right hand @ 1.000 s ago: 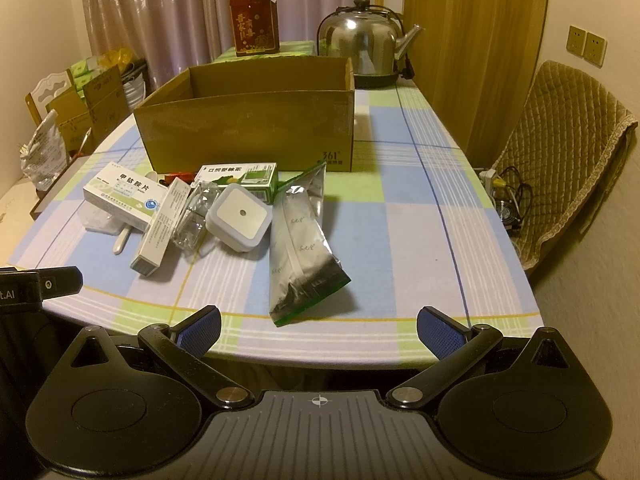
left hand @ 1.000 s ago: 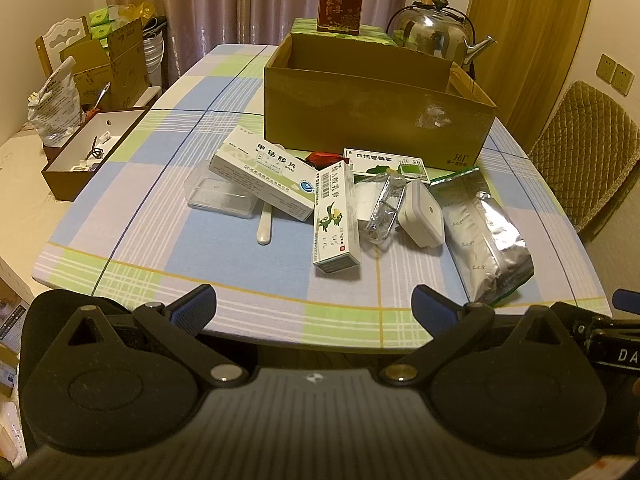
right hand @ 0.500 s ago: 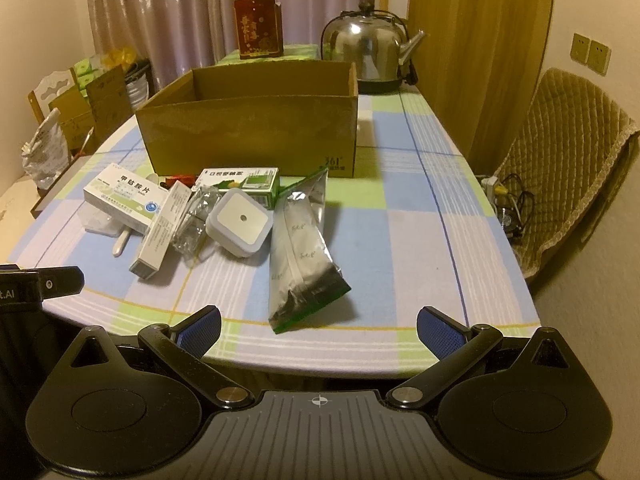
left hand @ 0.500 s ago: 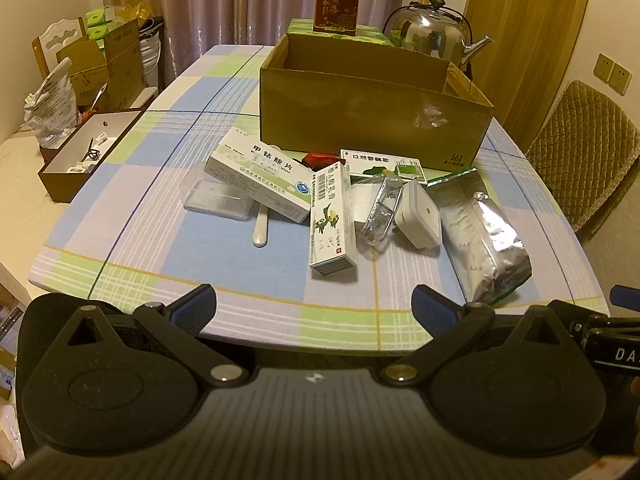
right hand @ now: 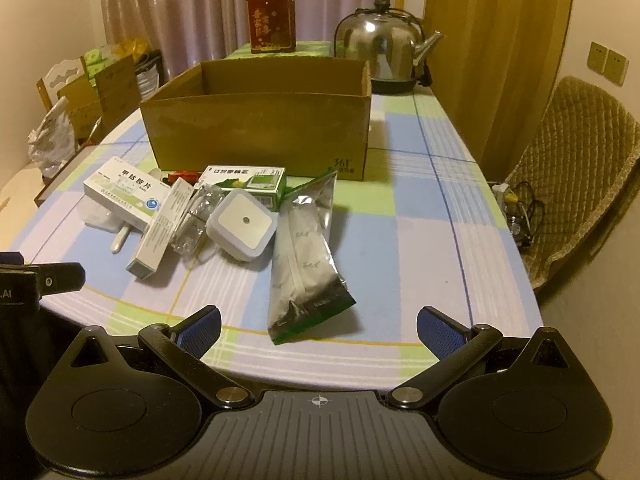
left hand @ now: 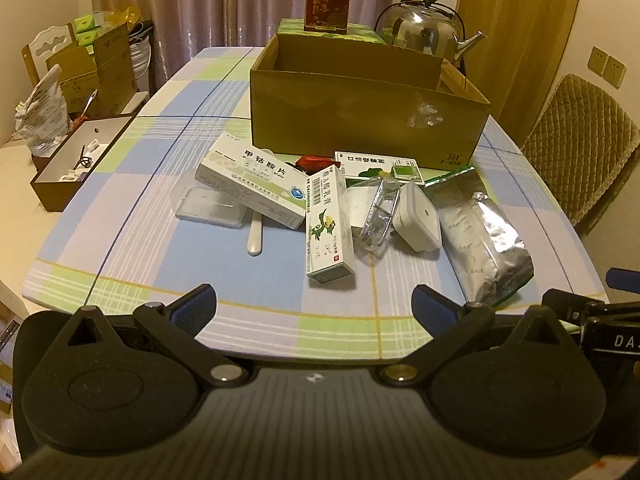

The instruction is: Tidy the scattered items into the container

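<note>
Before brown cardboard box [left hand: 360, 128], scattered cartons, crinkled foil pouch [right hand: 304, 256], both tools spread apart.

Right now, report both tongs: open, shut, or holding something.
Left tongs: open, holding nothing, short of the table edge.
Right tongs: open, holding nothing, the silver foil pouch lying ahead of them.

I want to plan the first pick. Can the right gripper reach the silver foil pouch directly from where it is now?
Probably yes. The right gripper is open and the silver foil pouch lies just ahead, nearest the table edge, with nothing between them.
</note>
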### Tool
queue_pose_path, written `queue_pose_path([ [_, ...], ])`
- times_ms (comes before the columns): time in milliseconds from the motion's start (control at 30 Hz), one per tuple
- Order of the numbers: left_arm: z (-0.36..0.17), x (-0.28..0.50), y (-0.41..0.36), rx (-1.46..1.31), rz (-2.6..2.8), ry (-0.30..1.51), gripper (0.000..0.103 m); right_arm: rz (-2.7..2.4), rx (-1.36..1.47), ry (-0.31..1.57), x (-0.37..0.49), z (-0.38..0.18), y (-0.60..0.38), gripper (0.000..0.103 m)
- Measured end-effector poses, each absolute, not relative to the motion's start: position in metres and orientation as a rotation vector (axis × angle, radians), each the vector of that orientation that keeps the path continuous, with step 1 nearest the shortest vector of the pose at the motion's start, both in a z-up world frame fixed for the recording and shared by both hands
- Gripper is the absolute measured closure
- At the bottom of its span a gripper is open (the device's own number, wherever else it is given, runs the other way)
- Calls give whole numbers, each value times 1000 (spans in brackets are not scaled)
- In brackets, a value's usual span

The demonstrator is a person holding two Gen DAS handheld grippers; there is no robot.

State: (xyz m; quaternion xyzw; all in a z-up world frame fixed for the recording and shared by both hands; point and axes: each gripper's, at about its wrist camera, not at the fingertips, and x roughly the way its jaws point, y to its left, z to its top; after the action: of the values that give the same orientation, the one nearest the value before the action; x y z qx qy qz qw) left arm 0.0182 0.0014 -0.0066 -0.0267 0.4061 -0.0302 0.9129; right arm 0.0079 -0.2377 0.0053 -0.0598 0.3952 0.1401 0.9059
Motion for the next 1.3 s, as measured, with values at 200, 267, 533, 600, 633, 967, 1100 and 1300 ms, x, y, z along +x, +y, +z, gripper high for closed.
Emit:
queue_pose_path([
  [200, -13, 30, 4, -50, -93, 853, 1, 295, -125, 819, 14, 1, -235, 2],
  [267, -16, 35, 5, -54, -106, 860, 1, 284, -118, 818, 17, -1, -235, 2],
  [533, -26, 61, 13, -51, -123, 882, 1, 296, -145, 820, 32, -7, -232, 2],
  [600, -29, 68, 15, -52, -128, 887, 1, 298, -143, 822, 37, -8, -231, 2],
  [633, -32, 73, 16, -56, -135, 894, 2, 299, -143, 823, 39, -9, -230, 2],
  [967, -49, 113, 17, -77, -183, 938, 16, 323, -144, 824, 65, -15, -223, 2],
  [1100, -57, 128, 17, -107, -208, 958, 28, 342, -151, 822, 75, -18, -220, 2],
  [1300, -68, 143, 16, -127, -228, 980, 34, 353, -144, 830, 85, -24, -218, 6],
])
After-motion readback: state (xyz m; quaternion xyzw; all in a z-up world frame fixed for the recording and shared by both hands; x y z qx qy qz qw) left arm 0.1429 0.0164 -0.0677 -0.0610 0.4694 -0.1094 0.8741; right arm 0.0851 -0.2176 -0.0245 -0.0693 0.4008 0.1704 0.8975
